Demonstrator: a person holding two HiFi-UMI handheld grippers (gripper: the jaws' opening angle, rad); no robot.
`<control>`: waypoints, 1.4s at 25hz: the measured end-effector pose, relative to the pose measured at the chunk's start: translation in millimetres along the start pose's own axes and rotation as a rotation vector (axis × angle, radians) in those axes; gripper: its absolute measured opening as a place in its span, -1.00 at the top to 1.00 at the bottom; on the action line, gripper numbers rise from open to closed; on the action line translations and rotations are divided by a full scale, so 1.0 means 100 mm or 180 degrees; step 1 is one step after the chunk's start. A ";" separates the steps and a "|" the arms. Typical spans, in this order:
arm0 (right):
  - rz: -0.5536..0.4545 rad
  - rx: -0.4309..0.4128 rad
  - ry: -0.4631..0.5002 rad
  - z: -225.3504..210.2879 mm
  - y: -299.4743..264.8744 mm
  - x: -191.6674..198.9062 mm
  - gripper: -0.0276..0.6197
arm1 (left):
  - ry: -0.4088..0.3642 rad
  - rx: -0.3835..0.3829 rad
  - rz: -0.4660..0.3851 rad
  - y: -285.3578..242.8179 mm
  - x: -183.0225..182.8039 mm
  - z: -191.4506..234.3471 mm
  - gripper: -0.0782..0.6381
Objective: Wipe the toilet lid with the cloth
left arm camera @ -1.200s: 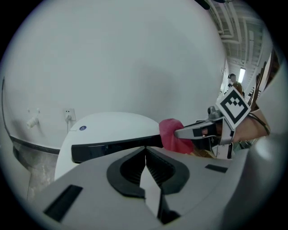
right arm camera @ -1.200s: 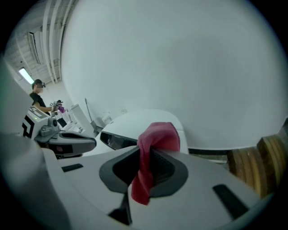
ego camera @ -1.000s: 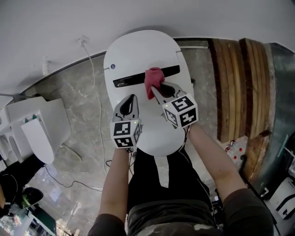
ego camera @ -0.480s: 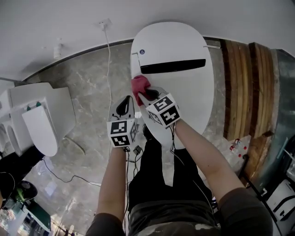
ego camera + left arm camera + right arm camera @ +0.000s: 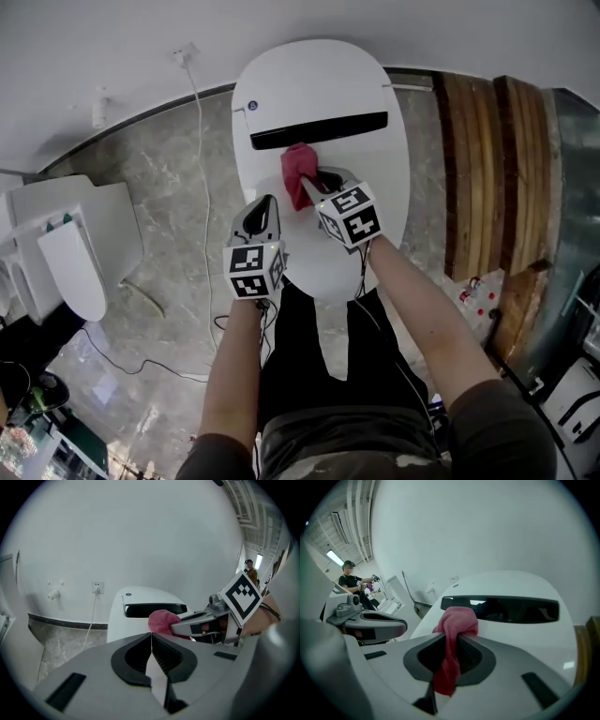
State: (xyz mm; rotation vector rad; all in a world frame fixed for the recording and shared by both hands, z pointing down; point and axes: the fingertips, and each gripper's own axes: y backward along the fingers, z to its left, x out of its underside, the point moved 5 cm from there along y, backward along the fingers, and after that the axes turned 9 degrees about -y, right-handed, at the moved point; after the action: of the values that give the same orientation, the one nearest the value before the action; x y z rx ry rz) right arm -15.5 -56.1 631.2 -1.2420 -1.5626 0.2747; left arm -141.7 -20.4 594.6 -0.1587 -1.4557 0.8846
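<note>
Where your forearms reach out above your legs, your left gripper (image 5: 271, 199) hangs over the near left edge of the toilet lid (image 5: 380, 169). Its jaws are pressed flat together with nothing between them. Whether it touches the lid, you cannot tell.

Just beside it, to the right and a little farther out, your right gripper (image 5: 305, 183) is clamped on the pink-red cloth (image 5: 298, 169). A tail of the cloth runs back between the jaws, and a bunched wad sticks out past the tips. That wad sits on the lid left of centre, just short of the black strip (image 5: 319, 131) that crosses the lid.

To the right of the cloth you have a broad stretch of bare white lid out to the right rim. To the left there is far less before the left rim drops to the marble floor (image 5: 169, 187).

Past the strip, the rounded back end of the lid lies against the white wall (image 5: 112, 47).

A white cable (image 5: 202, 141) runs down the floor from a socket (image 5: 183, 53), near the left rim. Wooden planks (image 5: 478, 169) lie to the right, with a narrow band of floor between. A second white toilet (image 5: 75, 253) stands well apart at far left.
</note>
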 end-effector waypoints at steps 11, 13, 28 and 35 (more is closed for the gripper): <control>-0.0146 0.0498 -0.0382 -1.63 1.09 0.36 0.78 | -0.0178 0.0322 0.0036 -0.65 -0.07 -1.39 0.76; -0.0165 0.0563 -0.0460 -1.86 1.24 0.43 0.78 | -0.0194 0.0382 0.0039 -0.71 -0.08 -1.61 0.76; -0.0225 -0.0312 -0.0060 -0.38 1.10 0.38 0.78 | -0.0163 0.0067 0.0158 -0.07 0.31 -1.17 0.76; 0.0054 -0.0591 0.0026 0.77 0.32 0.58 0.78 | -0.0196 -0.0187 0.0286 0.46 0.61 -0.18 0.76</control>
State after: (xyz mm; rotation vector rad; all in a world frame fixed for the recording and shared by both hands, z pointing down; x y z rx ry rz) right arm -53.5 35.7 611.0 -1.3982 -1.5990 0.1372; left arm -152.5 55.1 611.9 -0.2441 -1.5424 0.9270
